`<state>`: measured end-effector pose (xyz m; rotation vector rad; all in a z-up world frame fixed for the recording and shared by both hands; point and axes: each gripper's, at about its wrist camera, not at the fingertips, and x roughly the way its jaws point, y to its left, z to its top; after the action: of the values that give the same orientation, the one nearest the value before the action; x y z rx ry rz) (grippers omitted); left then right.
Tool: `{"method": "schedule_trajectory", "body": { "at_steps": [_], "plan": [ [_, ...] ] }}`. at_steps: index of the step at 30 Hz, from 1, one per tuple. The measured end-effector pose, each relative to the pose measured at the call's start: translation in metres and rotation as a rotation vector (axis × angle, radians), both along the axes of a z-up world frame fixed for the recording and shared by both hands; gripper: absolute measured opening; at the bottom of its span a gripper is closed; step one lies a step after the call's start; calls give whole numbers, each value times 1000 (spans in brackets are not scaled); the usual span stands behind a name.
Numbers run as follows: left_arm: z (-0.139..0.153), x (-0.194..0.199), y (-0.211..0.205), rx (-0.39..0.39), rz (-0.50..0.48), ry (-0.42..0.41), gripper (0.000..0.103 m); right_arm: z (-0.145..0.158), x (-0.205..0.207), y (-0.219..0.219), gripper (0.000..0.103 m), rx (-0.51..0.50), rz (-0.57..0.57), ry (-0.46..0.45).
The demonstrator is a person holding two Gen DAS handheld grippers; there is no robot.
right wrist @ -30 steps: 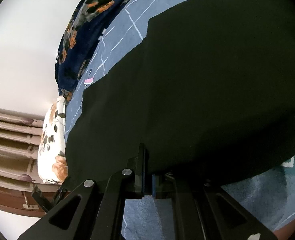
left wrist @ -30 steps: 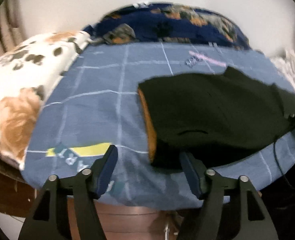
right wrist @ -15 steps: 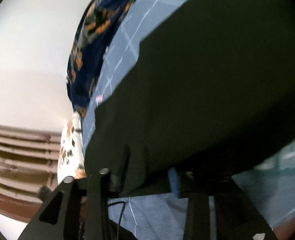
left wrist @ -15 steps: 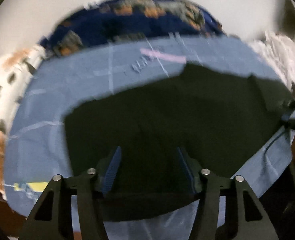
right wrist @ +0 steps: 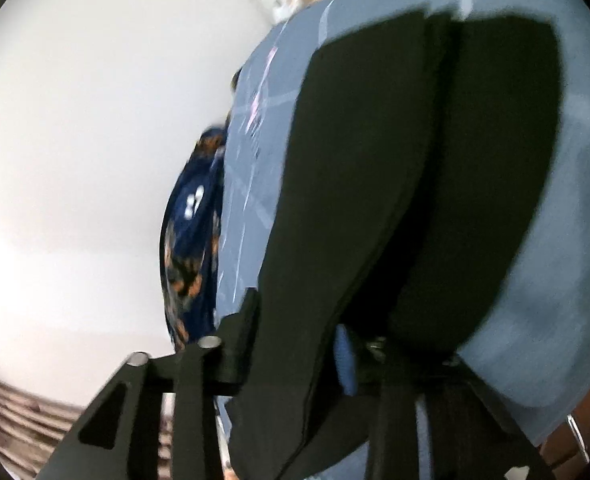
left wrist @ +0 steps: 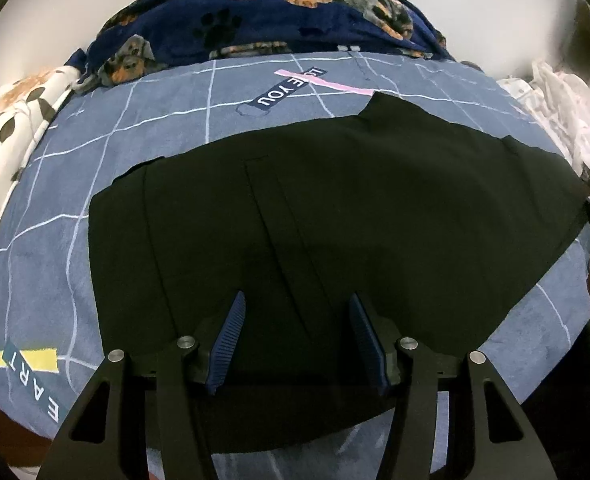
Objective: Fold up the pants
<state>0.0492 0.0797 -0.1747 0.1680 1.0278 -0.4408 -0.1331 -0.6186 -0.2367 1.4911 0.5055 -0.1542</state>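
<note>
Black pants point(left wrist: 335, 200) lie spread across a blue checked bedsheet point(left wrist: 135, 128). My left gripper point(left wrist: 295, 298) hovers over their near part, pointing steeply down. It is open, and its blue pads point(left wrist: 231, 332) stand apart with flat cloth beneath them. In the blurred right wrist view, a fold of the pants point(right wrist: 415, 160) runs up from between the fingers of my right gripper point(right wrist: 295, 320). Those jaws are closing, and the cloth fills the gap between the black finger and the blue pad point(right wrist: 343, 352). Beyond them the pants lie in two dark layers on the sheet point(right wrist: 575, 240).
A navy dog-print blanket point(left wrist: 275, 20) is bunched at the far side of the bed against a pale wall. A white floral cover point(left wrist: 11, 120) lies at the left and white cloth point(left wrist: 555, 100) at the far right. The brown bed frame point(right wrist: 567, 440) shows below the sheet.
My left gripper moved right from the bare sheet to over the pants, and its jaws narrowed a little. My right gripper swung far sideways and rolled, opened, then narrowed on the cloth.
</note>
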Motion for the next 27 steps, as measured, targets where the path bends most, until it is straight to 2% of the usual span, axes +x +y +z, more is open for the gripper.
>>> {"method": "schedule_trajectory", "body": {
  "at_steps": [2,3,4,9,13,18,27],
  "plan": [
    [0,0,3,-18,0,-7,56,-2,-2,-10,13,7,-1,23],
    [0,0,2,-23,0,-10,56,-1,-2,-11,7,-11,4,44],
    [0,0,3,-28,-2,-14,56,2,-2,-13,6,-51,12,68],
    [2,-1,5,-34,-11,-18,56,27,-16,-17,4,-163,9,86],
    [1,-2,9,-60,-10,-7,56,24,-43,-27,4,-159,-4,113],
    [1,-2,10,-64,-18,-8,56,10,-53,-26,3,-136,-18,124],
    [1,-4,10,-61,-29,-4,56,19,-64,-28,0,-176,-68,150]
  ]
}}
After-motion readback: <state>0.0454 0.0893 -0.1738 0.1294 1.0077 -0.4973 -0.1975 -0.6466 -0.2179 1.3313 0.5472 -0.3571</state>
